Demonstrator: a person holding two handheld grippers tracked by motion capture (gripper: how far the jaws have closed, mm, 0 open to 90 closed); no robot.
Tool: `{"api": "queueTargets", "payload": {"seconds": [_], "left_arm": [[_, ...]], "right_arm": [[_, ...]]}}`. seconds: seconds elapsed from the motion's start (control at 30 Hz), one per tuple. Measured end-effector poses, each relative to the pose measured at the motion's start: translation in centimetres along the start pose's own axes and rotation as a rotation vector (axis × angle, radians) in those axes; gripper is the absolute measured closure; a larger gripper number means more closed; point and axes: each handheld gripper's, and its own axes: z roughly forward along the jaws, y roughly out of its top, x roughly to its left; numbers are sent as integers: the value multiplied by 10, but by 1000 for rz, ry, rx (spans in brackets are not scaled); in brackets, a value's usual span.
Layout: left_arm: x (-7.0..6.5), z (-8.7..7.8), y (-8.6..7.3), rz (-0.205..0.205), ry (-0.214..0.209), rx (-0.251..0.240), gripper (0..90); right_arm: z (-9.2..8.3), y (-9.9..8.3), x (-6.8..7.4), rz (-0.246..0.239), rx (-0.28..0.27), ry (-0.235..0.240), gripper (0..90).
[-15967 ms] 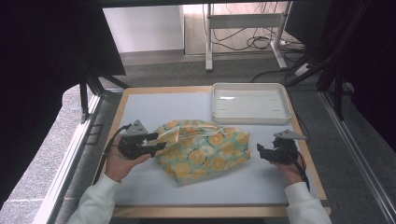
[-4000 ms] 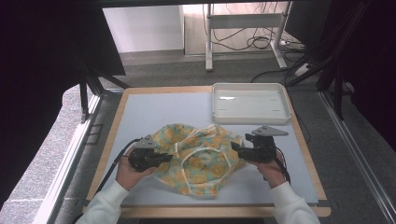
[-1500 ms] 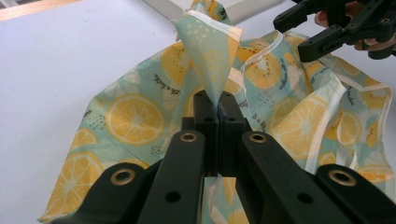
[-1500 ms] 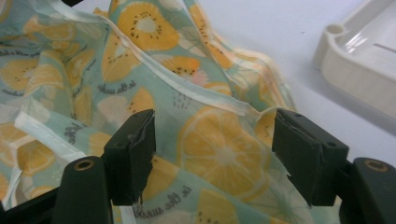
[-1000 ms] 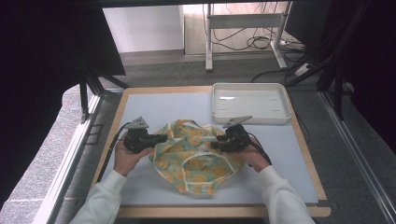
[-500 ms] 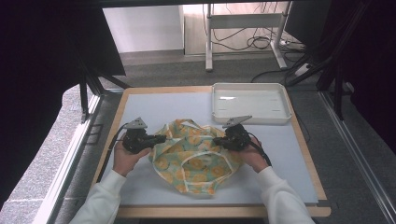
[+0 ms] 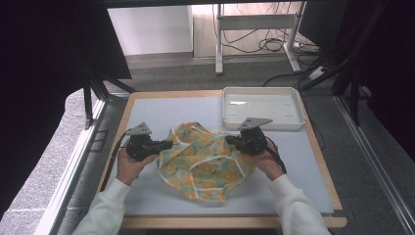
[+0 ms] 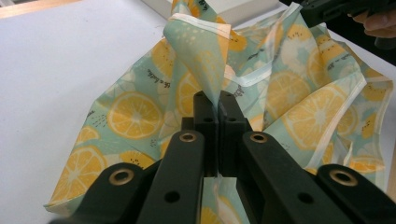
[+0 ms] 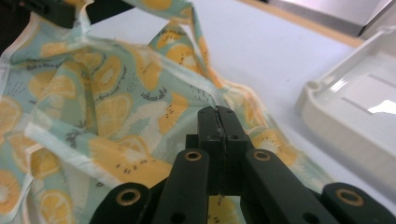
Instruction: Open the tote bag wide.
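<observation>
A cloth printed with orange lemon slices on pale green lies crumpled in the middle of the light mat. My left gripper is at its left edge, shut on a raised fold of the cloth, which passes between the jaws of that gripper. At the cloth's right edge my right gripper is shut too. In the right gripper view the jaws of my right gripper are pressed together on a thin bit of the cloth.
A white tray stands empty at the back right, just behind my right hand; its rim is close by in the right gripper view. The mat lies on a wooden board. Dark frame posts stand at both sides.
The right gripper has shifted slightly at the cloth's right edge. The left gripper keeps its hold and place. Sixteen seconds ago the cloth was a tighter bundle; it is now spread wider.
</observation>
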Motion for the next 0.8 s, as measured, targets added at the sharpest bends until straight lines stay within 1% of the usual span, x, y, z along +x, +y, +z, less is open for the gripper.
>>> {"api": "queueTargets", "payload": {"seconds": [0.07,0.23,0.33,0.43,0.6,0.8], "left_arm": [[0,-1,1,2,-5,-5,900],[-1,-2,3,7,-1,-19,900],[-1,0,6,15,13,-22,899],[1,2,8,7,21,-32,900],[8,5,7,1,50,-17,899],[10,10,6,9,81,7,897]], "right_arm": [[-1,1,0,1,-16,-19,893],[-1,4,-3,-2,-46,-71,894],[2,5,-5,-8,-45,-99,894],[7,6,-8,-11,-44,-128,894],[22,11,-12,-27,-44,-169,894],[41,12,-16,-24,-25,-205,894]]}}
